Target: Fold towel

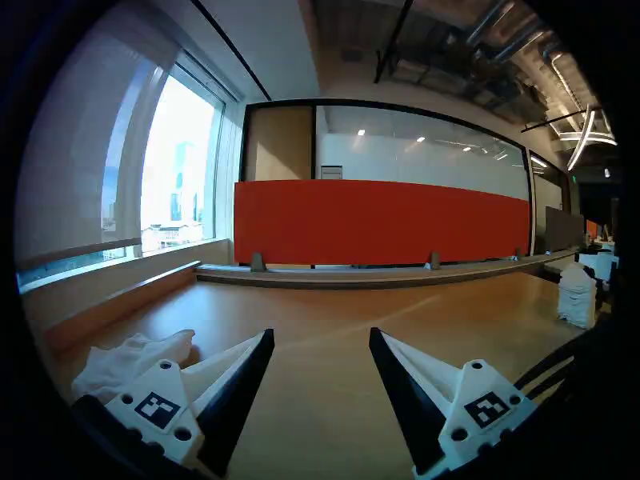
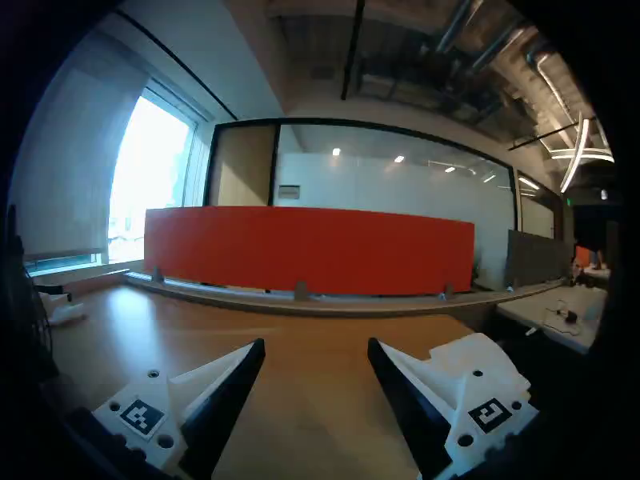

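A crumpled white towel (image 1: 132, 360) lies on the wooden table (image 1: 336, 296) at the lower left of the left gripper view, just beyond and partly behind the left finger. My left gripper (image 1: 320, 332) is open, hovering low over bare wood with nothing between its fingers. My right gripper (image 2: 316, 342) is open too, over the table (image 2: 240, 320), and holds nothing. A white lump (image 2: 472, 348) sits right behind its right finger; I cannot tell whether it is cloth or part of the gripper.
A stack of folded white towels (image 1: 576, 296) stands at the table's right edge. A red partition (image 1: 376, 220) runs along the far side of the table, with a window ledge (image 1: 120, 276) on the left. A small white object (image 2: 62, 308) and dark cables (image 2: 24, 320) lie at the left.
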